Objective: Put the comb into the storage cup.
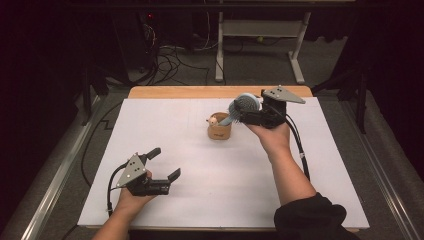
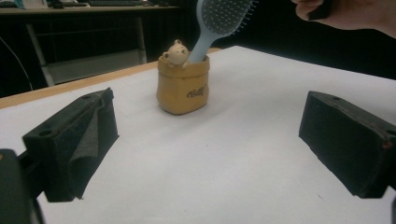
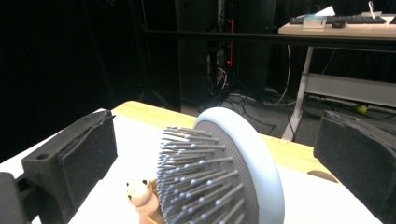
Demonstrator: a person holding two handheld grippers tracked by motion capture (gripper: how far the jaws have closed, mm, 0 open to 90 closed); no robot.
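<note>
A tan pouch-shaped holder [image 1: 219, 131] [image 2: 183, 86] with a small bear figure [image 1: 213, 120] [image 2: 176, 52] [image 3: 140, 193] on its rim stands mid-table. A light-blue hairbrush [image 1: 245, 103] [image 2: 219, 18] [image 3: 233, 163] leans in it, handle down and bristled head up to the right. My right gripper [image 1: 243, 114] [image 3: 215, 140] is open, its jaws wide apart on either side of the brush head without pressing it. My left gripper [image 1: 165, 163] [image 2: 208, 121] is open and low over the table's near left, pointing at the holder with nothing between its jaws.
A white sheet [image 1: 225, 190] covers the table, with a wooden edge [image 1: 200, 92] showing at the far side. Beyond it are cables on the floor [image 1: 170, 60] and a white desk frame [image 1: 260, 30]. The person's right hand [image 2: 345, 14] is above the holder.
</note>
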